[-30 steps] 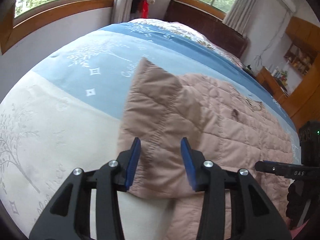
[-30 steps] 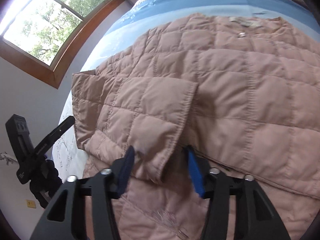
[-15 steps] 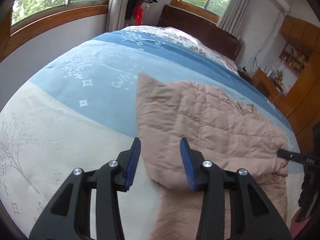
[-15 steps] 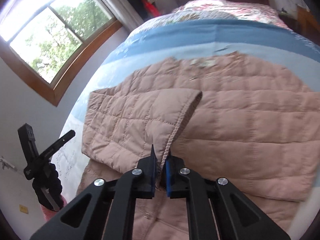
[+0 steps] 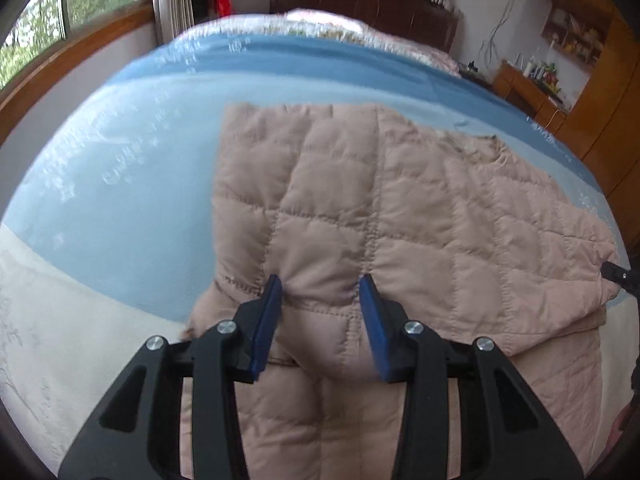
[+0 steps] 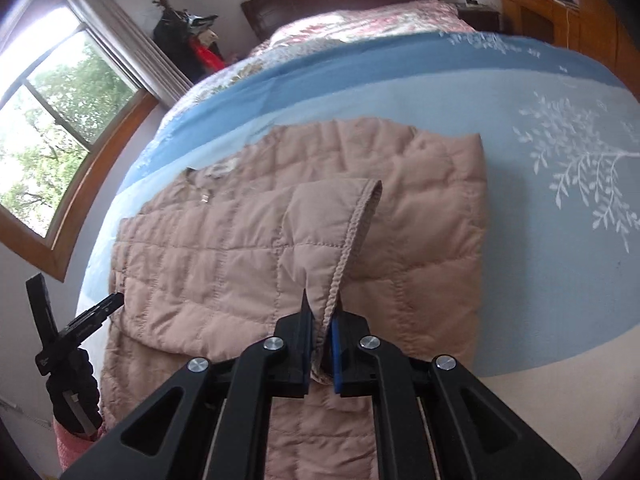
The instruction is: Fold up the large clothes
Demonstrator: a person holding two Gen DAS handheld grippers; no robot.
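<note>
Partly folded, by the look of it: quilted jacket (image 6: 248, 256) lying flat on the bed (image 6: 540, 112), one side panel already laid over the middle, the sleeve (image 6: 332, 224) turned in across the chest. Judged still to do: setting that sleeve down flat, then probably folding the length over into a compact stack.

Dusty pink, padded, stitched in squares; puffy rather than crisp, so folds stand rounded and likely spring back. Neckline with a pale label and a small snap toward the far end, near the headboard side. Sleeve cuff edged with a ribbed seam, lifted slightly off the body.

Right tongs (image 6: 322, 334) nearly closed, pinching the seamed edge of the sleeve between the blue pads. Left tongs (image 5: 320, 316) spread apart, straddling a bulge of the folded layer (image 5: 320, 288) near the edge closest to the camera, pads beside the cloth but not squeezing it.

Beneath, blue bedcover with white leaf print, cream band toward the foot. Further out, wooden-framed window (image 6: 52, 128), dark headboard (image 5: 360, 0), wooden cabinets (image 5: 580, 60)
</note>
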